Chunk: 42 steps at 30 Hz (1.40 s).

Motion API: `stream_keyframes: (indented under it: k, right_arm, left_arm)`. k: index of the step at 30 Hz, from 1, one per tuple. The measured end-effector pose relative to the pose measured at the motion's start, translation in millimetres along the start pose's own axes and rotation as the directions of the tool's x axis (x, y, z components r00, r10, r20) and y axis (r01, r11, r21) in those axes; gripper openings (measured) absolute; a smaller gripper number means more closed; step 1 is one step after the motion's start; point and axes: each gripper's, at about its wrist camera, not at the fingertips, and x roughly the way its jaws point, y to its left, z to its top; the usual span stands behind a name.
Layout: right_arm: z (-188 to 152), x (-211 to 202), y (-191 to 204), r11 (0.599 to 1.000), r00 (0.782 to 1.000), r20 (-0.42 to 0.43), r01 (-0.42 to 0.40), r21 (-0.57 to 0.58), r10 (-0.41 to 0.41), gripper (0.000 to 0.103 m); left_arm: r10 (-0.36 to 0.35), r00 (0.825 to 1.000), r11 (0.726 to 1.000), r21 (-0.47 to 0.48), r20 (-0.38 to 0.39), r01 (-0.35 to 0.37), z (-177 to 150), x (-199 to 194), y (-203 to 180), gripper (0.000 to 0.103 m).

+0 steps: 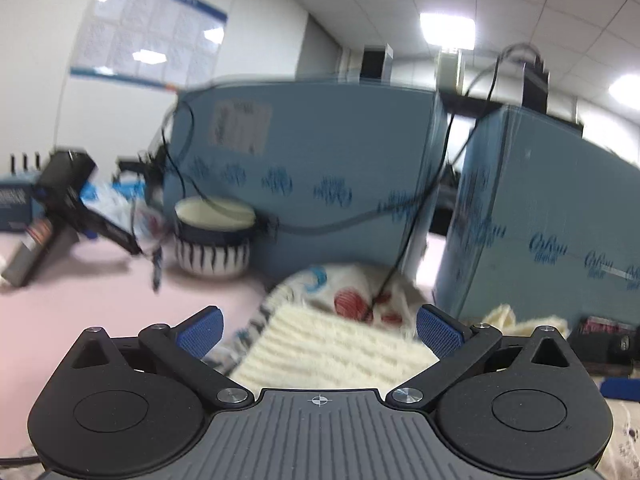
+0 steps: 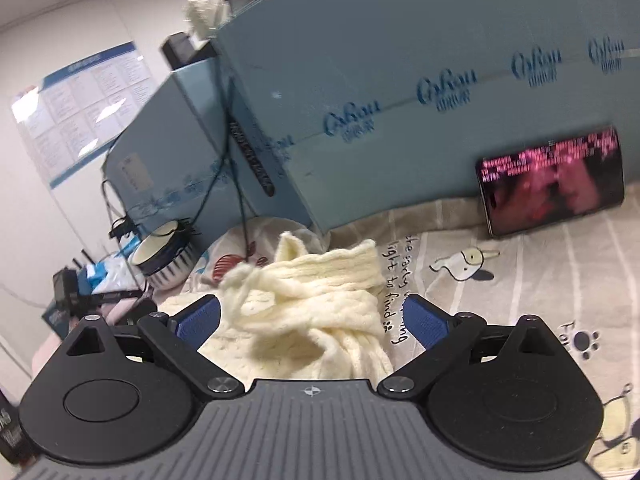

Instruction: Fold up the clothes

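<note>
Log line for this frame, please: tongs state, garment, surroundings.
left tongs: open, empty | right tongs: open, empty | cream knit sweater: crumpled, unfolded, on printed cloth | striped bowl, phone: nearby

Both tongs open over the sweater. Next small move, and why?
Probably lower the right tongs and close on the bunched edge of the cream sweater. Both tongs are open, holding nothing, and the knit lies crumpled, not flat, right between the right fingers.

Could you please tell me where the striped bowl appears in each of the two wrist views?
Left wrist: the bowl sits left of centre, on the pink surface before the blue board.
Right wrist: the bowl sits at the left, beyond the cream sweater.
Shared landmark: the wall poster.
</note>
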Motion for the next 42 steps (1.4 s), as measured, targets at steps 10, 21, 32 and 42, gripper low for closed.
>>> stream_keyframes:
  k: [10,21,32,42]
  right_arm:
    - [-18.8,-59.0,9.5,0.99,1.0,0.012,-0.009,-0.14,0.011,0.103]
    - [-51.9,-110.4,-4.6,0.978,1.0,-0.02,0.013,-0.207,-0.018,0.103]
    - [-79.9,-138.0,-14.0,0.949,1.0,-0.013,-0.029,-0.313,0.026,0.103]
    - [-92.9,-139.4,-18.2,0.925,1.0,0.004,-0.026,-0.379,0.029,0.103]
  left_arm:
    - [0.053,0.999,0.997,0.051,0.003,-0.054,4.4,-77.7,-26.0,0.103]
    - [0.102,0.994,0.995,-0.009,-0.025,-0.103,-12.4,-149.3,-43.1,0.103]
    - [0.242,0.969,0.97,0.022,-0.055,-0.241,-37.4,-178.9,-58.8,0.103]
    - [0.33,0.936,0.944,0.042,-0.125,-0.328,-57.2,-174.7,-67.0,0.103]
